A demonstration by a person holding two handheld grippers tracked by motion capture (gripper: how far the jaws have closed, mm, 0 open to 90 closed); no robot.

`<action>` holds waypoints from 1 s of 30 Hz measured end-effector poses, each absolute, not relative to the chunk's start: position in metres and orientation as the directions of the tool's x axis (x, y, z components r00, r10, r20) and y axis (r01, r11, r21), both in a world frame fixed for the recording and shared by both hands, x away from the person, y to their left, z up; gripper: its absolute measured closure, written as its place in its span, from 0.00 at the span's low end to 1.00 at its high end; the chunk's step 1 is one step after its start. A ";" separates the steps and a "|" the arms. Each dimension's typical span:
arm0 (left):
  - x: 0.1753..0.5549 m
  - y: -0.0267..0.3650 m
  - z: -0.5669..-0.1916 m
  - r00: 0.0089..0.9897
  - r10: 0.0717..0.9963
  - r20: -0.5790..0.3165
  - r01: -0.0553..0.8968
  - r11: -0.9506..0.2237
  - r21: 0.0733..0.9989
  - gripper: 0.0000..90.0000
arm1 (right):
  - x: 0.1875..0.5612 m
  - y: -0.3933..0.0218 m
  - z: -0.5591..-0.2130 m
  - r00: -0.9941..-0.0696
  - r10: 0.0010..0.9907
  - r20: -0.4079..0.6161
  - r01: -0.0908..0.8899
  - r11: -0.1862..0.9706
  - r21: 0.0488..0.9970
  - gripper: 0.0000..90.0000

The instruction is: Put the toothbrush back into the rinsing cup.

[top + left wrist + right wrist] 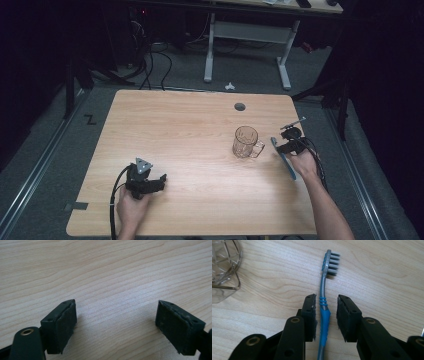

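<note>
A blue and grey toothbrush (324, 317) lies flat on the wooden table (190, 130), its bristled head pointing away from me in the right gripper view. My right gripper (326, 302) straddles its handle with a pad on each side and a small gap showing on both, so it is open around it. From above, the toothbrush (287, 162) lies at the table's right side under the right gripper (282, 149). A clear glass mug (245, 141) stands upright just left of it, also seen as the mug (224, 262). My left gripper (155, 181) rests near the front left, and the left gripper (116, 317) is open over bare wood.
A round cable hole (240, 106) sits in the table's far side. Beyond the table stands a white-legged desk (247, 30), with cables (155, 60) on the floor. The table's right edge is close behind the right hand.
</note>
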State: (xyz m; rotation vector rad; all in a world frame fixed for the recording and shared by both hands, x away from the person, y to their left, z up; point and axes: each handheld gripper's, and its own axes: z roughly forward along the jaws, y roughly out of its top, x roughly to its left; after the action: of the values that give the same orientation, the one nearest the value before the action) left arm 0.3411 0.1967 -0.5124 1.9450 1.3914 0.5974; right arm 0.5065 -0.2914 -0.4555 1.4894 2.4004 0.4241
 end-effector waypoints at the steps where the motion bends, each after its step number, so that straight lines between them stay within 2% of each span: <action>1: 0.341 0.197 -0.512 0.328 0.945 -0.013 0.641 -0.212 0.738 0.20 | 0.507 -0.291 -0.457 -0.426 0.901 -0.086 0.819 0.424 0.387 0.77; 17: 0.341 0.197 -0.512 0.328 0.945 -0.014 0.641 -0.212 0.738 0.20 | 0.515 -0.295 -0.467 -0.410 0.912 -0.035 0.850 0.395 0.348 0.84; 23: 0.341 0.197 -0.512 0.328 0.944 -0.013 0.641 -0.212 0.738 0.20 | 0.516 -0.295 -0.467 -0.403 0.915 -0.026 0.854 0.386 0.350 0.88; 30: 0.341 0.197 -0.512 0.328 0.944 -0.012 0.641 -0.213 0.738 0.20 | 0.515 -0.296 -0.467 -0.391 0.920 -0.022 0.857 0.373 0.355 0.88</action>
State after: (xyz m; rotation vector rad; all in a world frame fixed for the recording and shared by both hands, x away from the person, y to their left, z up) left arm 0.3411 0.1967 -0.5124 1.9451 1.3911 0.5983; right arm 0.5153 -0.2956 -0.4673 1.5914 2.4160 0.4252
